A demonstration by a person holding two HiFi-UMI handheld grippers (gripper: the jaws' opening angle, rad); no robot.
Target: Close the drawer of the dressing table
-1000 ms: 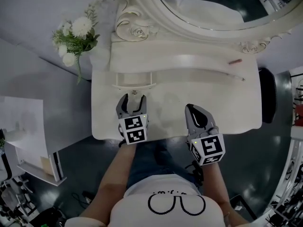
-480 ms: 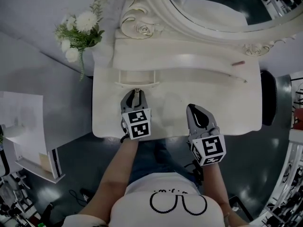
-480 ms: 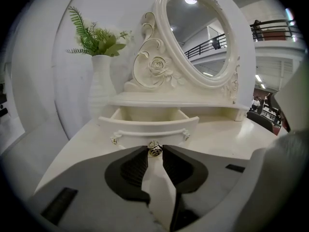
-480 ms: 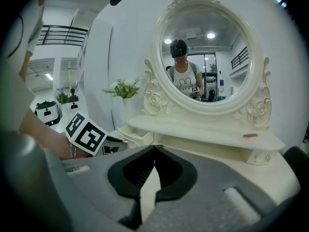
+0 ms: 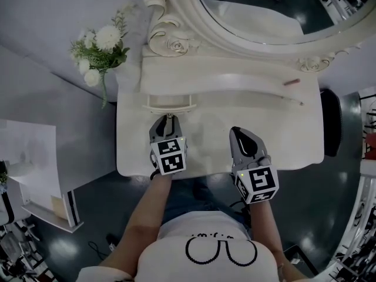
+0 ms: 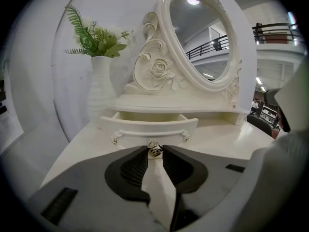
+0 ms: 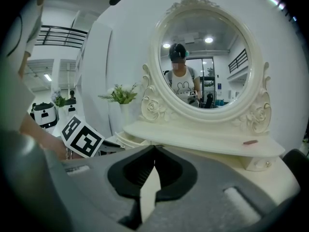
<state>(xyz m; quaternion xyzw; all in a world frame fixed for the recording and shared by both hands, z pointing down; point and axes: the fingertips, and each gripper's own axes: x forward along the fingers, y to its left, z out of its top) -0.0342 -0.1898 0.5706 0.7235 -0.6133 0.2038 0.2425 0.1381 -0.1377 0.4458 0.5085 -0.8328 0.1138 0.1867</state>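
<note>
My left gripper and right gripper: grey shells, black ribbed pads, white cubes with black square markers. Wearer: white T-shirt with black glasses print, blue jeans.

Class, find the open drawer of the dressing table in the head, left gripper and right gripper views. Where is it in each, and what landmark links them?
Head view: drawer upper centre-left, just beyond the left gripper.
Left gripper view: drawer at centre, its knob clamped between the jaws.
Right gripper view: a corner only, low, left of centre.
Shared landmark: the oval mirror behind it.
</note>
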